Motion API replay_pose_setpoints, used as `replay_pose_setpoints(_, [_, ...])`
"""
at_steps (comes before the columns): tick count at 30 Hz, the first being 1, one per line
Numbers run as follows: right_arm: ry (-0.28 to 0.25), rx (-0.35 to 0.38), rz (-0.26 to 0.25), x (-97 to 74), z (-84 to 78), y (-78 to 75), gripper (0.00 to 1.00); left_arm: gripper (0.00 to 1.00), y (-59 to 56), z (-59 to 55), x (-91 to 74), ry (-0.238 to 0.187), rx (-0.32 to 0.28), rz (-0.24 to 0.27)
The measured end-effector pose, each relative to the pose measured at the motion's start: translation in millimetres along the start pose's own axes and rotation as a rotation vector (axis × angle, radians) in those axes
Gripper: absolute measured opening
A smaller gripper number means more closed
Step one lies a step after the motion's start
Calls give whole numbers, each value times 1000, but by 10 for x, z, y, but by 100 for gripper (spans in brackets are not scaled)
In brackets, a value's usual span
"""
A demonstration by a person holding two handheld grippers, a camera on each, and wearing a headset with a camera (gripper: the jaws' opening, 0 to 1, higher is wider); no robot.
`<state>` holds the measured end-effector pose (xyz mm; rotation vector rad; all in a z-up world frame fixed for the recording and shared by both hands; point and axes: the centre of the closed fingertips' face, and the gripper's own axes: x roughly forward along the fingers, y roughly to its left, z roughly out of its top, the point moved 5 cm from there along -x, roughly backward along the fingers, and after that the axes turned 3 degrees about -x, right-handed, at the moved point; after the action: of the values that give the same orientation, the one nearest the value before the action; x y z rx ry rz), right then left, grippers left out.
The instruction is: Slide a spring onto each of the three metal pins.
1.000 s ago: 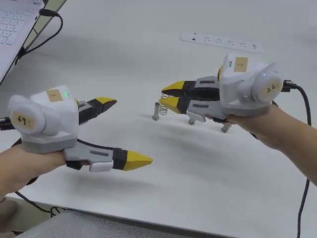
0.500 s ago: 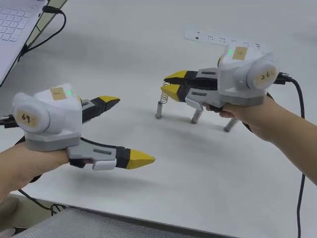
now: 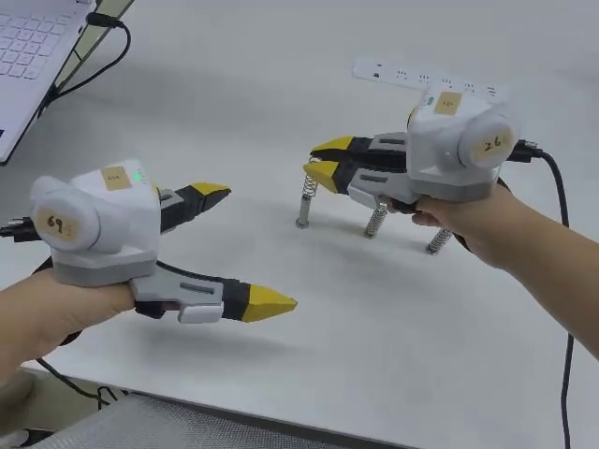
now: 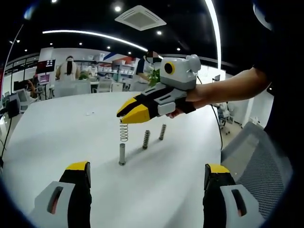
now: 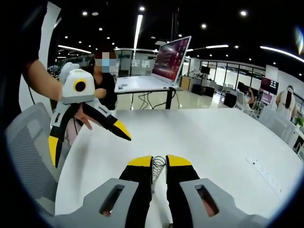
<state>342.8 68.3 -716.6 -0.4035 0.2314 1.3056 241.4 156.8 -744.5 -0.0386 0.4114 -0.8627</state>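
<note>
Left of the bare pin (image 3: 301, 219), on the near side of the table (image 3: 234, 94), the left gripper (image 3: 257, 248) sits about where it was a second ago, its jaws spread wide with nothing between them. Over the bare pin is the change. A second ago the spring (image 3: 306, 193) hung off to the pin's right, at about its height. Now it hangs above the pin, slightly tilted, its lower end right at the pin's top. Whether it has started onto the pin can't be told. The left gripper view shows the spring in line over the pin. The right gripper (image 3: 318, 159) reaches in from right of the bare pin, its yellow tips pinched narrow on the spring's upper coils. It sits a little higher than a second ago.

The two sprung pins (image 3: 375, 221) stand upright to the right of the bare pin, under the right gripper's body, each already wearing a spring.

The table is plain white. Far left of the bare pin and further back are a laptop (image 3: 28, 47) and a black cable (image 3: 94, 70). Behind the pin and to its right lies a white power strip (image 3: 412, 77).

The room is an open office with a dark ceiling and strip ceiling lights (image 5: 138, 26). There is a grey mesh chair (image 4: 256, 166), and people (image 4: 69, 69) stand at desks well back.
</note>
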Motion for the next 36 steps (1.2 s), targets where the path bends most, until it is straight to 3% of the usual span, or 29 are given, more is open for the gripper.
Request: replay_pose_setpoints(36, [33, 14, 7, 90, -98, 3, 7, 95, 20, -23, -19, 1, -12, 2])
